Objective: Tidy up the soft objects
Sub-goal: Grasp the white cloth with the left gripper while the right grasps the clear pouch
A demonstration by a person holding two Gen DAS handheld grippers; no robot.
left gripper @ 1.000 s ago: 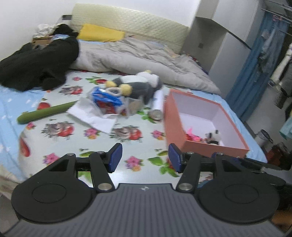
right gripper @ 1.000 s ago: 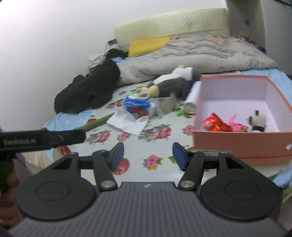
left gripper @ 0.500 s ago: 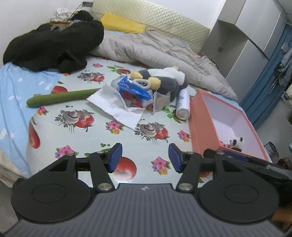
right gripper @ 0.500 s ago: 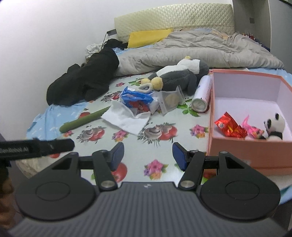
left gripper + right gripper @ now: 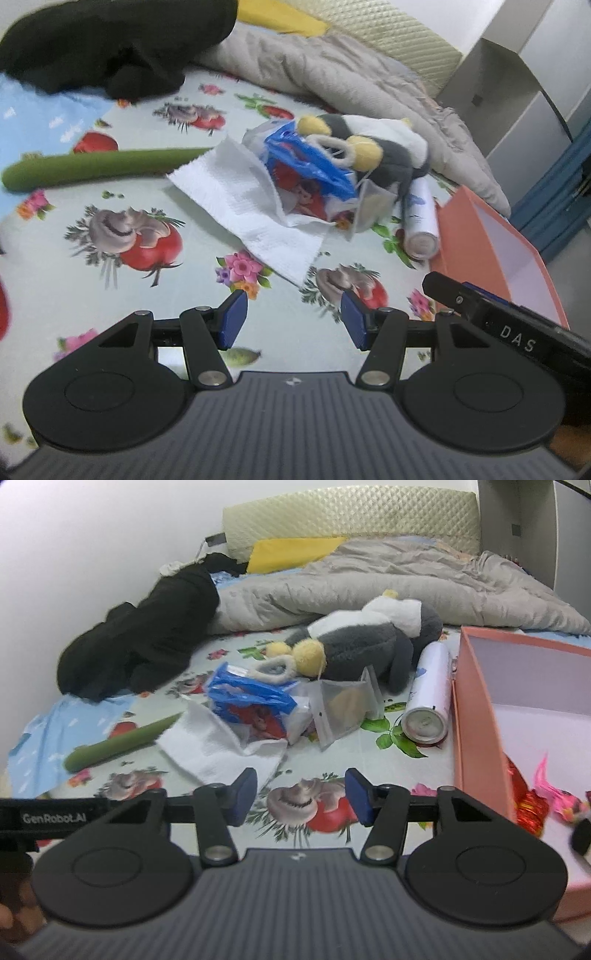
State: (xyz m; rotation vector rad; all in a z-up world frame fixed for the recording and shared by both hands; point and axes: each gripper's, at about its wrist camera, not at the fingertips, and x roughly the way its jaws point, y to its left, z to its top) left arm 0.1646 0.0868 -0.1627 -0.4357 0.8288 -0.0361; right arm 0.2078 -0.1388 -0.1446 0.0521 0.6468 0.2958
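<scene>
A grey and white plush toy (image 5: 384, 147) (image 5: 365, 642) with yellow feet lies on the flowered bed sheet. In front of it lie a blue plastic bag (image 5: 306, 162) (image 5: 247, 694), a white paper towel (image 5: 240, 199) (image 5: 207, 742) and a clear pouch (image 5: 340, 705). A pink box (image 5: 491, 243) (image 5: 517, 716) stands at the right and holds red and pink soft items (image 5: 539, 797). My left gripper (image 5: 293, 319) is open and empty above the sheet, short of the towel. My right gripper (image 5: 301, 797) is open and empty, beside the box.
A green cucumber-like tube (image 5: 92, 168) (image 5: 114, 744) lies at the left. A white spray can (image 5: 421, 218) (image 5: 428, 698) lies against the box. A black garment (image 5: 110, 40) (image 5: 147, 635), a grey quilt (image 5: 388, 583) and a yellow pillow (image 5: 291, 552) lie at the back.
Both grippers have moved forward over the bed toward the pile of bag, towel and plush; everything looks larger. Both stay open and empty.
</scene>
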